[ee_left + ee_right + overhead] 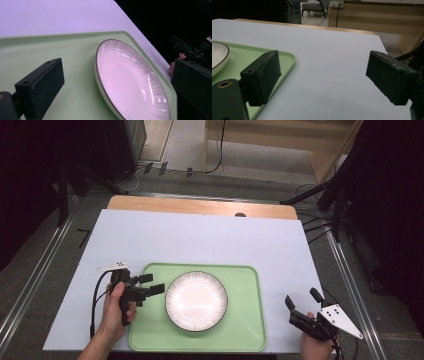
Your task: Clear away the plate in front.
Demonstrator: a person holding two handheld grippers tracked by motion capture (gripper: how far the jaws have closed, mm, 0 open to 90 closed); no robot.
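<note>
High view first: we see a white plate (196,301) with a dark ribbed rim lying flat in the middle of a green tray (247,330), just ahead of the left gripper (152,285), whose jaws point toward its rim without touching it. From the left gripper view the plate (130,80) sits between and beyond the two black jaws, which stand wide apart and hold nothing. The tray (50,50) spreads under them. Our right gripper (303,304) hovers off the tray's right edge, well apart from the plate, over the pale sheet (200,240) that covers the wooden table (200,206). In the right gripper view its jaws are also spread wide and empty, with the tray's corner (287,60) behind the left-hand jaw and a sliver of the plate (218,58) beyond it.
</note>
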